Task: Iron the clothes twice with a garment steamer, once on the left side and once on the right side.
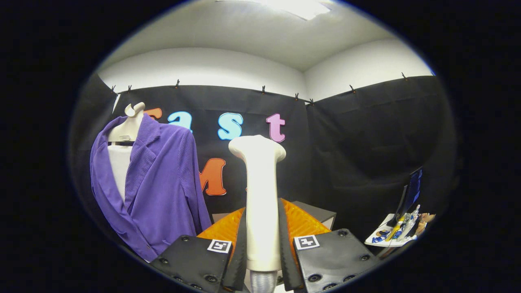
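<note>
Cream plastic, the steamer (260,203) stands upright between the gripper (262,248) fingers, both pressed on its handle, its head above them. Square black-and-white markers sit on the finger mounts. Beyond, left, a purple jacket (158,187) hangs on a white mannequin (122,158). Far right, a monitor (411,193) stands on a small cluttered table (386,242).

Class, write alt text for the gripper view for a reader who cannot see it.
The tool is shut on a white steamer, held upright between its fingers. A purple jacket hangs on a white mannequin beyond them, apart from the steamer.
</note>
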A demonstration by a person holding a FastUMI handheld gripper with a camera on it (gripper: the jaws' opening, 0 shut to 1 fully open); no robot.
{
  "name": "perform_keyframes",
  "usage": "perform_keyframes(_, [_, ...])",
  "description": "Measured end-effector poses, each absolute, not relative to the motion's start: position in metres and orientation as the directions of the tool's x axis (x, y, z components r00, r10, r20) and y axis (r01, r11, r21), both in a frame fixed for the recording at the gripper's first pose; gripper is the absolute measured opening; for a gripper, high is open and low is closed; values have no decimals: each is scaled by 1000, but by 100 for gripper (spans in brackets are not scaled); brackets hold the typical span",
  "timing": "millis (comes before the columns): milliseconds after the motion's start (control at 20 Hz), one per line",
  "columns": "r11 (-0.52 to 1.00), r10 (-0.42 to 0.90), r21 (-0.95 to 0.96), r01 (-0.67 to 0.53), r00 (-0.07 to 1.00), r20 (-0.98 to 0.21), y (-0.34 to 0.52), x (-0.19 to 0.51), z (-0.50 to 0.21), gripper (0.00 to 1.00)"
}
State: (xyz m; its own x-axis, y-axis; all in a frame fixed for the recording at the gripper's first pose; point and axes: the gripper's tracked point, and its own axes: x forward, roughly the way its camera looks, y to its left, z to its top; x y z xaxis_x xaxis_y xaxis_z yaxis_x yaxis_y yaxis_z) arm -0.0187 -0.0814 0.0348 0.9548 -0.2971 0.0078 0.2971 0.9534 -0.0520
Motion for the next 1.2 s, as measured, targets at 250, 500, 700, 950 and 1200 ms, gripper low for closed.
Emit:
perform_keyframes(250, [977, -209, -32, 211, 977, 41, -71, -53, 23, 43])
perform_keyframes(500, [991, -131, -2, 131, 989, 64, -33, -74, 23, 42])
perform_keyframes(700, [994, -101, -35, 105, 991, 92, 5, -79, 30, 42])
perform_keyframes(950, [998, -48, -44, 52, 994, 94, 70, -63, 27, 42])
perform_keyframes(1200, [997, -24, -67, 29, 998, 64, 121, -35, 7, 43])
